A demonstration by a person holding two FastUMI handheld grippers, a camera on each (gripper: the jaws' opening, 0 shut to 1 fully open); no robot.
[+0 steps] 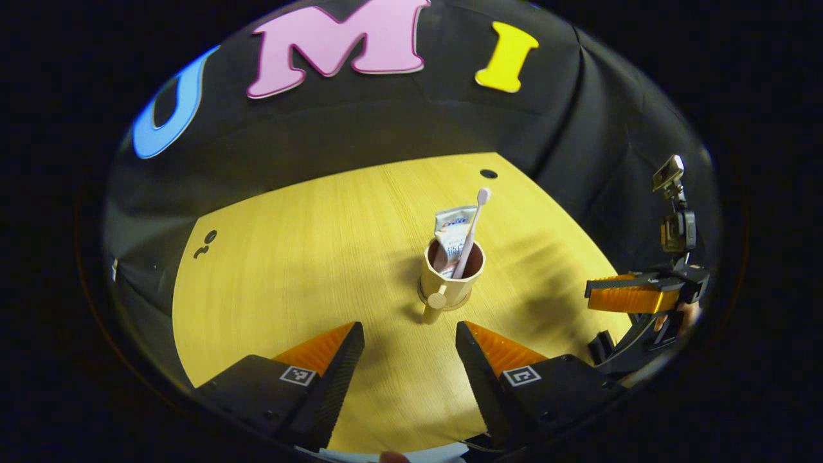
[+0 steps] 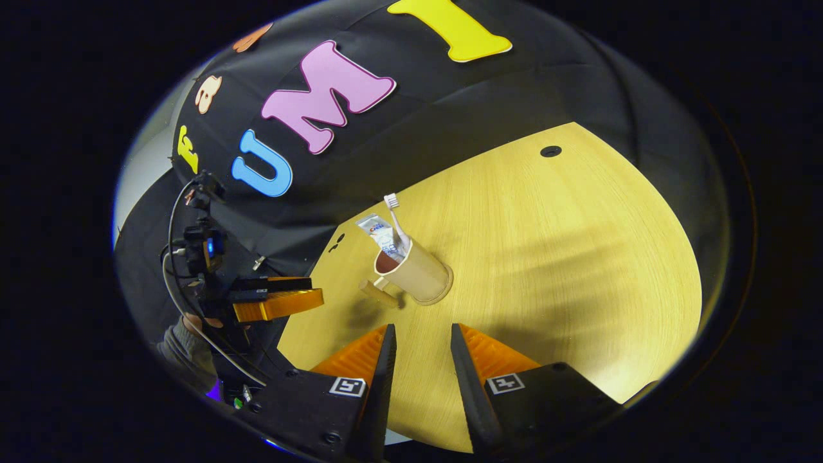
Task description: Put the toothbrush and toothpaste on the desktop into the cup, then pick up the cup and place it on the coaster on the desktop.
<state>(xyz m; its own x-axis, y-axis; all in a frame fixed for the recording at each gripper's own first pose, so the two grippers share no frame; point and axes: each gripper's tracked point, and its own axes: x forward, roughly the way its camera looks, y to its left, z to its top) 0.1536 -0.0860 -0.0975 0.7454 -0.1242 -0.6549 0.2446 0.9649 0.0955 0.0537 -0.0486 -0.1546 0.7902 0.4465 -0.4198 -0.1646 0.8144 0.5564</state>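
1. Near the middle of the left gripper view sits the cup [image 1: 452, 278], standing upright on the yellow wood-grain worktop [image 1: 289, 257], with its handle [image 1: 434, 306] pointing down toward the camera.
2. Toothbrush [image 1: 472, 228] and toothpaste [image 1: 452, 233] are both inside the cup, sticking out the top; the brush head leans to the upper right, and the tube sits just behind and left of it.
3. Under the cup there's a round rim poking out at the base, looks like the coaster [image 1: 424, 301], so the cup seems to be sitting on it.
4. Left gripper [image 1: 409, 334] is at the bottom of that view, jaws wide apart with nothing between them, and the cup is a bit beyond the tips, not touching.
5. Over at the right edge of the same view you can see the other gripper sideways, hanging past the worktop edge.
6. Right gripper view: cup [image 2: 415, 273] is left of centre and tilted by the lens, coaster [image 2: 443, 289] edge showing at its base, handle [image 2: 380, 292] sticking out to the left.
7. Right gripper [image 2: 421, 337] is at the bottom there, jaws apart and holding nothing, cup just ahead.
8. Far left of that view: the left gripper with a hand [image 2: 193, 325] and grey sleeve [image 2: 183, 350] below it.
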